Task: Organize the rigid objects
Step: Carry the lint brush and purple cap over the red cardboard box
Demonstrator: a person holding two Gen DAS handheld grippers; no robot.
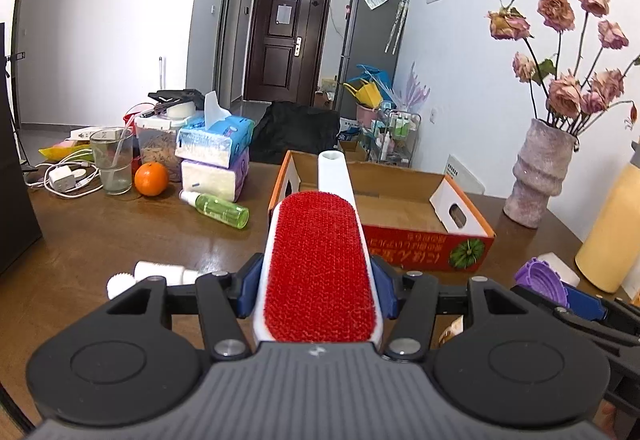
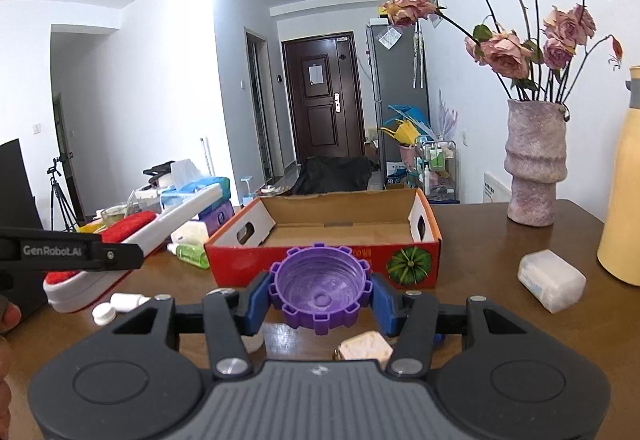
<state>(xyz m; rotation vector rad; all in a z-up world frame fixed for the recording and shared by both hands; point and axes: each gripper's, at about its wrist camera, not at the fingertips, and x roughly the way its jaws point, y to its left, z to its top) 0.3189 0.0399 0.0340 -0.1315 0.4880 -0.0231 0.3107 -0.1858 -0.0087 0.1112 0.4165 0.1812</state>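
While cardboard box point(image 2: 344, 217) sits empty (flaps up), glass point(image 1: 112, 163) holding straw point(image 1: 119, 151)

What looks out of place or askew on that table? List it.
The green spray bottle lies on its side beside the stacked tissue packs. A small white bottle also lies flat, with a loose white cap next to it. The cardboard box holds nothing visible. No spill or damage shows.

Red-faced white lint brush point(image 1: 318, 264) and purple toothed cap point(image 2: 320, 290) held above the table.
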